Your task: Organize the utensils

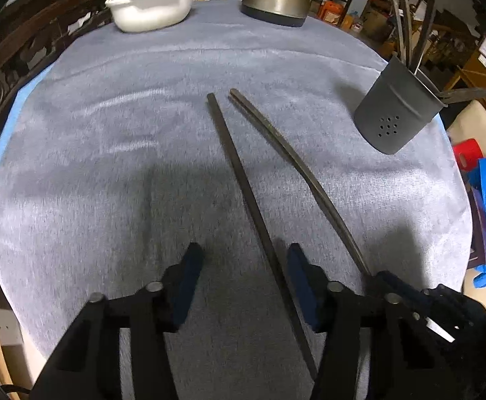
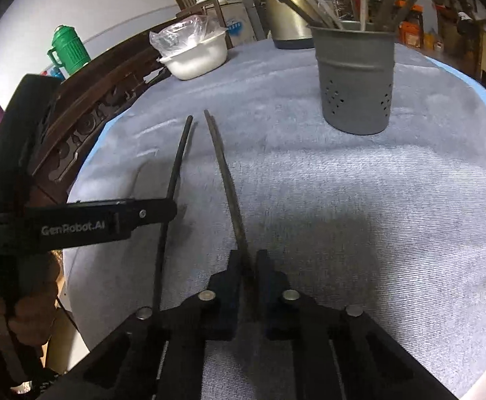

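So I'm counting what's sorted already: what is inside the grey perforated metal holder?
Several long dark handles and a pale stick stand in the grey perforated metal holder, leaning outward above its rim. Their lower ends are hidden by its wall, so an exact count isn't possible.

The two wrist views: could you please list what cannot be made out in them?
- Right wrist view: the near end of the held chopstick is hidden between the right gripper fingers.
- Left wrist view: the near end of the second chopstick passes behind the open left gripper.
- Both views: the utensils standing in the grey holder are cut off by the top edge.
- Left wrist view: the white bowl contents are veiled by plastic.
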`<state>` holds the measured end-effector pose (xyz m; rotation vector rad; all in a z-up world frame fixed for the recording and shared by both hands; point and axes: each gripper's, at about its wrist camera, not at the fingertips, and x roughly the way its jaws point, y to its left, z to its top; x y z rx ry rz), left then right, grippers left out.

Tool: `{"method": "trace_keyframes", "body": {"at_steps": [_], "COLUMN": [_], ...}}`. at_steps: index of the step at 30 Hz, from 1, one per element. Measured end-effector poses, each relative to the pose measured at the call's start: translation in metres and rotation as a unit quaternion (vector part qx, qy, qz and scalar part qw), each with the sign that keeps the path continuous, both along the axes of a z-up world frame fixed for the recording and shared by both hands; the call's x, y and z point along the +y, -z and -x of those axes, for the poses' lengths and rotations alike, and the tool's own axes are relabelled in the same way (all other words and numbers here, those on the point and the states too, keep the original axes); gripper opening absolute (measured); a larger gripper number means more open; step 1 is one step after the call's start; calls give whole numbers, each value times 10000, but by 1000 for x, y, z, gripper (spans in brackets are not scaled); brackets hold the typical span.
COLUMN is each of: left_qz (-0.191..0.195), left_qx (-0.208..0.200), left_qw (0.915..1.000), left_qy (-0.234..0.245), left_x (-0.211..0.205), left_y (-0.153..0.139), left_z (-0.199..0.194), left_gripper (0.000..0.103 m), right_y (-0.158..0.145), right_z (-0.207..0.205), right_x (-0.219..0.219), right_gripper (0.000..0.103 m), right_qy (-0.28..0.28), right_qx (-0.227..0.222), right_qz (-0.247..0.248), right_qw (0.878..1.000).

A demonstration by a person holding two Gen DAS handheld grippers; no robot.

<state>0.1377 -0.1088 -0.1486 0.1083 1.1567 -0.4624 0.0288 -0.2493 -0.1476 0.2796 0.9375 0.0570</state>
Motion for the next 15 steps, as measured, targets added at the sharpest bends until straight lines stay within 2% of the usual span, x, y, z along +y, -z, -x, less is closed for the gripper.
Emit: {"method": "trace_keyframes", "body": {"at_steps": [4,6,8,11,15], "left_qz": [15,-50,-39,129,235], "left_qx": [-112,-175,-188,-55,70], "left_qw": [9999,9998,9998,9999,9996], "left_qy": [34,18,13,-51,-110], "left_x": [4,5,8,15,24], "left_y": [-1,1,0,1,-1], "left_z": [-8,-10,-10,-12,-4], "left_gripper": [33,20,14,8,7], "right_y": [0,1,1,2,3], "right_z": [-1,-2,-2,-1,2], "right_x": [-2,-4,-6,-10,-9], "right_gripper": [9,8,8,8,8], "right_qy": [-10,18,55,114,115], "right_qx": [73,121,175,286,433], "right_qz": [-53,-138,-248,-531,-755], "right_qw": [10000,9998,9995,9981,9961]}}
